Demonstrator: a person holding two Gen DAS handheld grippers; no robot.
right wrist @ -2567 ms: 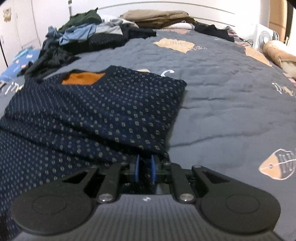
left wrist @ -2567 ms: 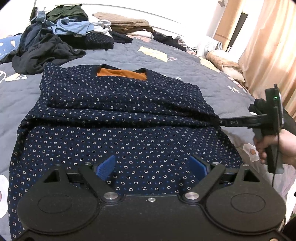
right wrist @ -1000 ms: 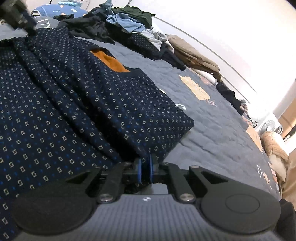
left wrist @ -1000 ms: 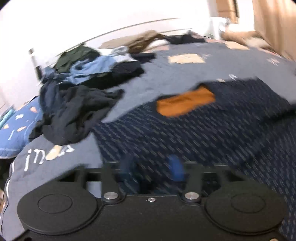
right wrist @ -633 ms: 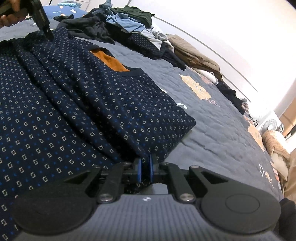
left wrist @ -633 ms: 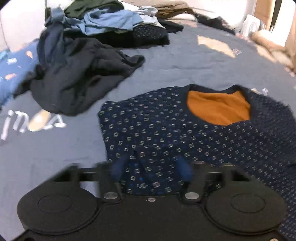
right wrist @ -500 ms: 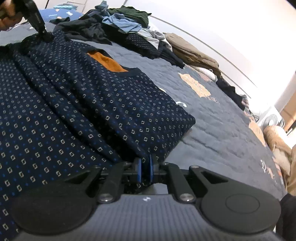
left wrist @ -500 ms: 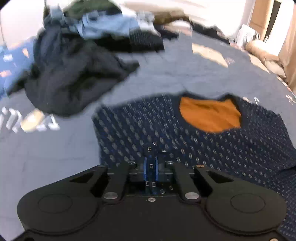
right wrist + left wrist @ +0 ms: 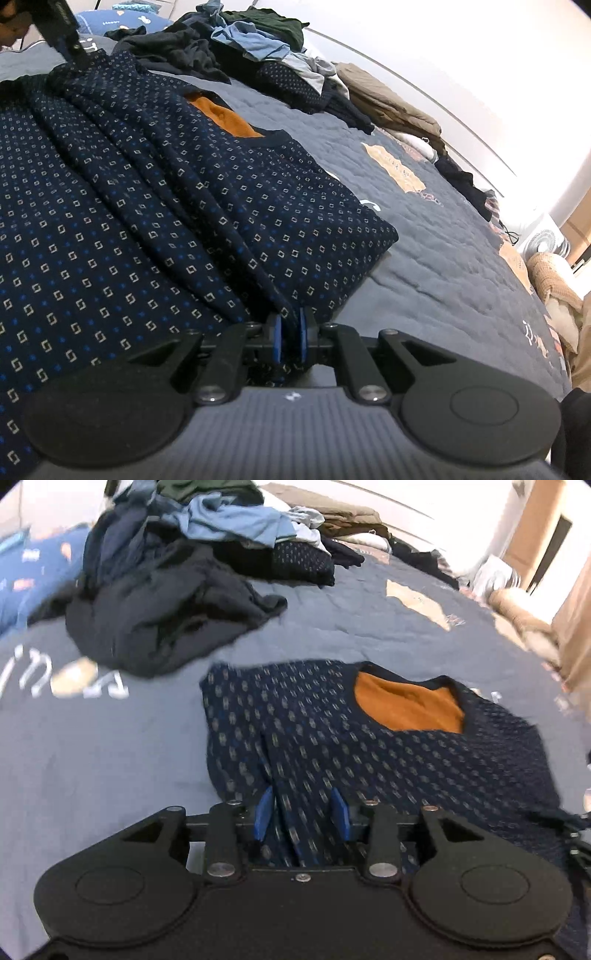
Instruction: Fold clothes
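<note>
A navy patterned sweater [image 9: 369, 746] lies spread on the grey bed cover [image 9: 92, 746], its orange-lined neck opening [image 9: 406, 705] facing the far side of the bed. The left gripper [image 9: 301, 812] sits at the sweater's near left edge with its blue pads [image 9: 263, 812] partly apart and a raised ridge of the cloth standing between them; whether the pads press the cloth cannot be told. To the left of that edge the cover is bare up to a pile of dark clothes [image 9: 166, 613], which lies near the sweater's far left corner but apart from it.

In the right wrist view the right gripper [image 9: 289, 334] has its pads almost together, pinching the sweater [image 9: 147, 206] at its near right edge, where a fold line runs diagonally across the cloth toward the left gripper [image 9: 74, 48] at the far corner. Right of the folded shoulder corner the bed cover [image 9: 443, 266] is open and flat, with a heap of clothes [image 9: 277, 62] along the headboard side and a fan [image 9: 546, 240] beyond the bed's far edge
</note>
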